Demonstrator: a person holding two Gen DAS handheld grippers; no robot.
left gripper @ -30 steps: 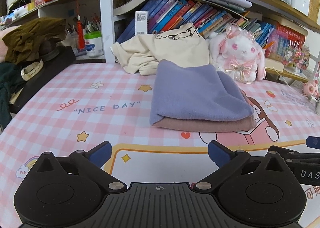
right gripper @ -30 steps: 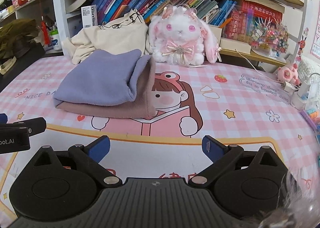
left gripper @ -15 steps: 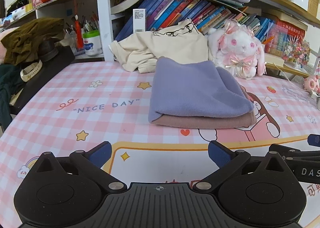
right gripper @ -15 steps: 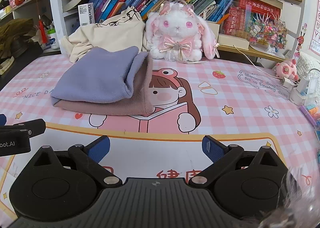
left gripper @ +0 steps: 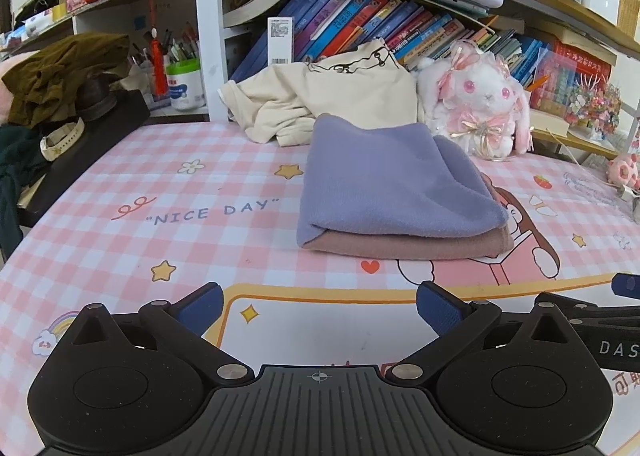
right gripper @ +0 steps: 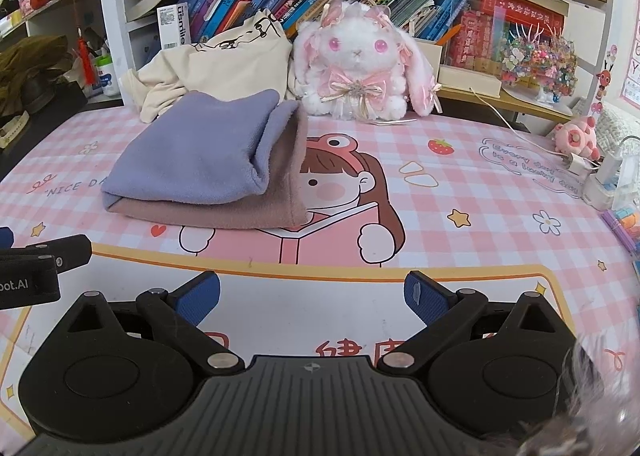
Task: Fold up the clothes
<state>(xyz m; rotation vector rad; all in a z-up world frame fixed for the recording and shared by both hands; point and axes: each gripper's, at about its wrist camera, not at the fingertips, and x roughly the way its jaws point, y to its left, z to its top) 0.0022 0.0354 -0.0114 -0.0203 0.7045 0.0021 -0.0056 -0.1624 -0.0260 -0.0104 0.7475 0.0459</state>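
A folded lavender cloth (left gripper: 388, 184) lies on top of a folded dusty-pink cloth (left gripper: 404, 248) on the pink checked table mat (left gripper: 160, 184). The same stack shows in the right wrist view, lavender (right gripper: 200, 160) over pink (right gripper: 256, 212). A crumpled cream garment (left gripper: 332, 96) leans against the books behind the stack; it also shows in the right wrist view (right gripper: 216, 64). My left gripper (left gripper: 318, 306) is open and empty, low over the mat in front of the stack. My right gripper (right gripper: 312, 296) is open and empty beside it.
A white and pink plush rabbit (left gripper: 480, 108) sits right of the cream garment. A bookshelf (left gripper: 360, 24) runs along the back. An olive garment (left gripper: 52, 72), dark items and a watch (left gripper: 60, 138) lie at the left. Chargers and cables (right gripper: 600, 172) sit at the right edge.
Both grippers have drawn back slightly and tilted a little; the stack sits a bit lower in the views. The clothes have not moved and both grippers stay open.
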